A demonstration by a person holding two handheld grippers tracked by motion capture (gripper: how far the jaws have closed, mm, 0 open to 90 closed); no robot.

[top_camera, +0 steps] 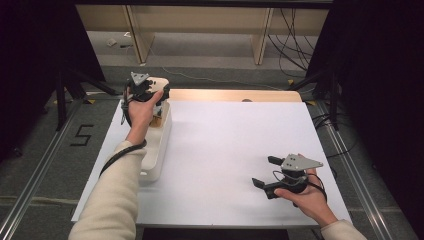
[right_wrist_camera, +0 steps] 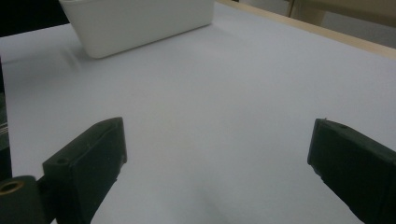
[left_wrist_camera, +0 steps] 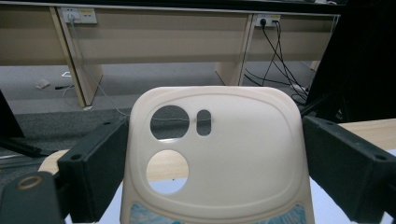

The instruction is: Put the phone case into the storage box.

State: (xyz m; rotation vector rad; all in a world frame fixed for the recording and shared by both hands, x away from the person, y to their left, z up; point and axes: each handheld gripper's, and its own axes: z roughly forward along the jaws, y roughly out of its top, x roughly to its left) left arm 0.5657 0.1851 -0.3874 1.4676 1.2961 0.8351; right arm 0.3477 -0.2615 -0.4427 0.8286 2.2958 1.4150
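My left gripper [top_camera: 154, 97] is raised over the far end of a white bin [top_camera: 159, 150] at the table's left side. It is shut on a cream plastic board [left_wrist_camera: 233, 154] that stands upright between the jaws, with two round holes, a small slot and a blue pattern at its lower edge. In the high view the cream board [top_camera: 160, 83] shows just past the hand. My right gripper [top_camera: 262, 171] hovers low over the white table top [top_camera: 225, 145] at the near right, jaws wide apart and nothing between them [right_wrist_camera: 217, 140].
The white bin [right_wrist_camera: 140, 23] lies ahead of my right gripper across bare table. A wooden strip [top_camera: 225, 95] runs along the table's far edge. Beyond are desk legs and cables [top_camera: 295, 45] on the floor. Dark stands flank both sides.
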